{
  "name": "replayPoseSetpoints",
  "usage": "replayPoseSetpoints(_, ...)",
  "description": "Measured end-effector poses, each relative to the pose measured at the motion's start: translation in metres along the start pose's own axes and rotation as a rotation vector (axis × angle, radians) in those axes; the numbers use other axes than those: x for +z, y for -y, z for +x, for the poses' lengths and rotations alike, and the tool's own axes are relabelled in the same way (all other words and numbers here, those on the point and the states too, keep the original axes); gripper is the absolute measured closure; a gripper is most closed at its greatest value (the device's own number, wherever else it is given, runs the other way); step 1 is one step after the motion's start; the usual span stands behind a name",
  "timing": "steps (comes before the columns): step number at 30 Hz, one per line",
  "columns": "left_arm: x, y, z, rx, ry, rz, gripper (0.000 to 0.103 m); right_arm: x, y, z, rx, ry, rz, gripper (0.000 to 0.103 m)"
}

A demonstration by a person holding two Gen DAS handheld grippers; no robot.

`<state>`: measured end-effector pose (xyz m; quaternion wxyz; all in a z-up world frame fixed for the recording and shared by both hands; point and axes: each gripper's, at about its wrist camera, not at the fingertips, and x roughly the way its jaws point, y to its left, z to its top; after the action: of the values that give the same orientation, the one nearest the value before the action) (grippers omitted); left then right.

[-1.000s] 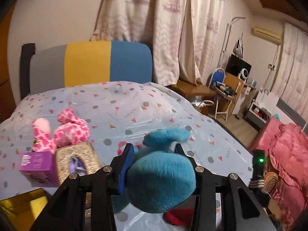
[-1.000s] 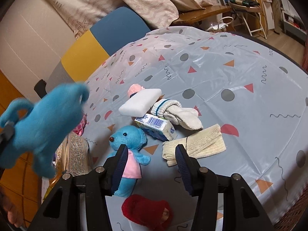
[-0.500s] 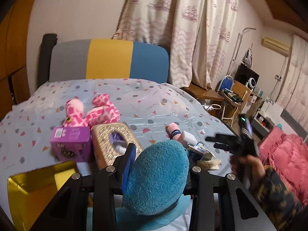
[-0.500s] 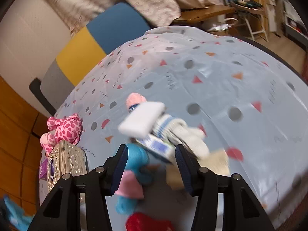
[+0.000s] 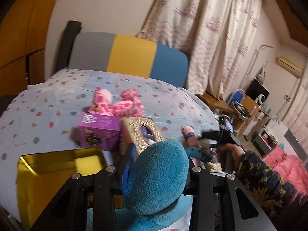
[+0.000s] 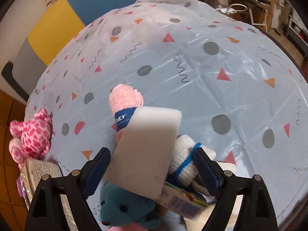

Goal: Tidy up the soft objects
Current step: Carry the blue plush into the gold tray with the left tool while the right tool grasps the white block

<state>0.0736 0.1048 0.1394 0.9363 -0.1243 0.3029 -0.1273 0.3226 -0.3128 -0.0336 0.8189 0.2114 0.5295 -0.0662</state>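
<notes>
My left gripper (image 5: 156, 162) is shut on a blue plush toy (image 5: 156, 175) and holds it above the table, beside an open gold box (image 5: 57, 165). My right gripper (image 6: 152, 163) is open, low over a pile: a white sponge (image 6: 144, 152) between its jaws, a pink rolled towel (image 6: 125, 100) behind it, white socks with a blue band (image 6: 184, 159) to the right, and a small blue teddy bear (image 6: 123, 209) below. The right gripper also shows in the left wrist view (image 5: 213, 136). A pink spotted plush (image 5: 119, 104) lies further back.
A purple box (image 5: 100, 132) and a gold tissue box (image 5: 142, 132) stand by the gold box. A printed carton (image 6: 182, 200) lies under the sponge. The patterned tablecloth (image 6: 192, 67) covers the round table; a striped chair back (image 5: 130, 57) stands behind.
My left gripper has carried the blue plush back and left towards the gold box. My right gripper has moved down and closer over the sponge and sock pile.
</notes>
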Motion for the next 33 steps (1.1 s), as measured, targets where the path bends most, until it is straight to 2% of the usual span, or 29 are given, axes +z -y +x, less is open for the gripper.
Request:
replayPoseSetpoints(1, 0.002, -0.007, -0.004, 0.016, 0.008, -0.006, 0.065, -0.001, -0.003, 0.0, -0.02, 0.002, -0.023, 0.067)
replayPoseSetpoints(2, 0.005, -0.018, -0.011, 0.049, 0.023, -0.015, 0.065, -0.002, -0.005, 0.0, -0.034, 0.004, -0.04, 0.076)
replayPoseSetpoints(3, 0.008, -0.027, -0.017, 0.079, 0.036, -0.024, 0.065, -0.006, -0.005, 0.001, -0.031, -0.007, -0.048, 0.078)
replayPoseSetpoints(4, 0.009, -0.035, -0.02, 0.101, 0.044, -0.031, 0.065, -0.007, -0.006, 0.001, -0.029, -0.01, -0.057, 0.086)
replayPoseSetpoints(8, 0.018, -0.081, -0.042, 0.264, 0.1, -0.041, 0.065, -0.018, -0.01, -0.001, -0.049, -0.007, -0.144, 0.086)
replayPoseSetpoints(13, 0.031, -0.132, -0.055, 0.457, 0.188, -0.02, 0.065, -0.024, -0.014, -0.013, -0.061, 0.028, -0.195, 0.086)
replayPoseSetpoints(16, 0.034, -0.161, -0.048, 0.545, 0.219, -0.014, 0.065, -0.028, -0.021, -0.022, -0.077, 0.06, -0.243, 0.086)
replayPoseSetpoints(21, 0.028, -0.189, -0.019, 0.652, 0.208, 0.017, 0.065, -0.04, -0.033, -0.039, -0.08, 0.101, -0.308, 0.086)
replayPoseSetpoints(25, 0.004, -0.196, -0.001, 0.675, 0.163, 0.042, 0.064, -0.046, -0.034, -0.052, -0.049, 0.115, -0.319, 0.086)
replayPoseSetpoints(28, -0.018, -0.2, 0.004, 0.645, 0.109, 0.006, 0.064, -0.051, -0.031, -0.06, -0.016, 0.115, -0.319, 0.086)
replayPoseSetpoints(33, -0.052, -0.188, -0.006, 0.599, 0.077, 0.006, 0.063, -0.067, -0.027, -0.067, 0.022, 0.1, -0.328, 0.086)
